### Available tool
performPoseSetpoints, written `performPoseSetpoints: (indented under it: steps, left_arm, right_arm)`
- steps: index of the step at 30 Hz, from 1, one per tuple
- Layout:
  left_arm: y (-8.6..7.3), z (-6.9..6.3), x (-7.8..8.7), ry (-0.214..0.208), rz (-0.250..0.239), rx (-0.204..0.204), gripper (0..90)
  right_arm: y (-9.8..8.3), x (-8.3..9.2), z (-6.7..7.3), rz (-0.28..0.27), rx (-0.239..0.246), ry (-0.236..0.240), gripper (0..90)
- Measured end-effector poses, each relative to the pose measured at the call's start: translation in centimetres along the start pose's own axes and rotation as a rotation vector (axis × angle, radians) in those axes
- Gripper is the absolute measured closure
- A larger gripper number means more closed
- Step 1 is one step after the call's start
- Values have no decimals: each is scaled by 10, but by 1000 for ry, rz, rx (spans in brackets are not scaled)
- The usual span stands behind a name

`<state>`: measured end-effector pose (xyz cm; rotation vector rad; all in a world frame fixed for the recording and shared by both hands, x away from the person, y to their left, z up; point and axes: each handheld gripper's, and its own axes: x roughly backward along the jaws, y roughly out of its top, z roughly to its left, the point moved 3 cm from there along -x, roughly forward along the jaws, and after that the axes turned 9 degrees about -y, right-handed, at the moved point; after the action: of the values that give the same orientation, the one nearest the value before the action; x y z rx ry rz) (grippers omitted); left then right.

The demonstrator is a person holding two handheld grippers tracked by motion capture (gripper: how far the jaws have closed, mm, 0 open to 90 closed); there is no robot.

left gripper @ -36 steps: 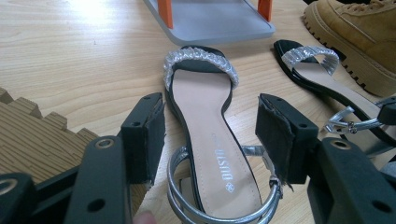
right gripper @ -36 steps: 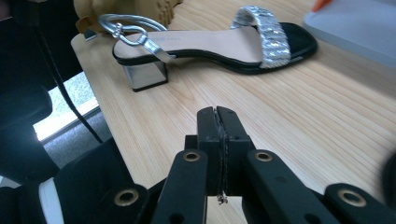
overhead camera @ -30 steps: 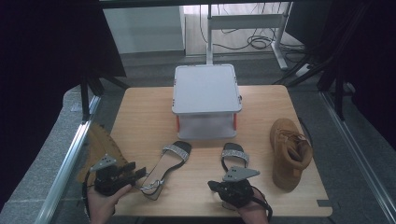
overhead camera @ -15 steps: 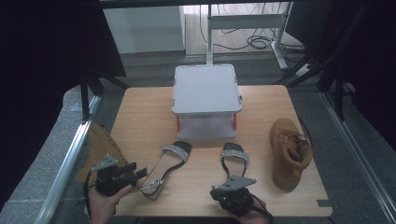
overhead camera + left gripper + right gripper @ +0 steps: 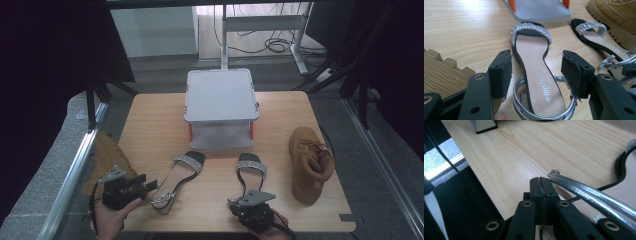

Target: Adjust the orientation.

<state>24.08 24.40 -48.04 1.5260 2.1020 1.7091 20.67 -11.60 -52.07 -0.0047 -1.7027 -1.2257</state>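
A: How are the left tongs [image 5: 536, 75] seen?

B: They are held released, with the jaws set apart on either side of the heel end of the left sandal [image 5: 536, 72]. The pads are not pressed on it. The silver ankle strap [image 5: 541, 113] is seen just below and between the jaws, and the sandal's toe band is pointed away from the tongs.

A: And the right tongs [image 5: 541, 186]?

B: They are clenched, the two jaws being pressed flat together. The silver strap [image 5: 586, 193] of the right sandal [image 5: 248, 172] is laid just beside their tips, on the right; whether it is pinched cannot be told.

A: What is found beyond the tongs?

B: Both sandals are laid flat on the counter [image 5: 155, 125]. A white box [image 5: 220, 100] is set farther ahead, and a tan boot [image 5: 307, 165] is placed to the right of the right tongs.
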Motion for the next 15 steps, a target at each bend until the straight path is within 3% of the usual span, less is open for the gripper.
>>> performPoseSetpoints:
  steps: [4, 15]
  left_arm:
    - [0, -1, -2, -2, 7, -3, 422]
    - [0, 0, 1, 0, 0, -1, 422]
  right_arm:
    - [0, -4, 6, 17, 16, -6, 897]
    - [-8, 4, -2, 24, 7, -13, 898]
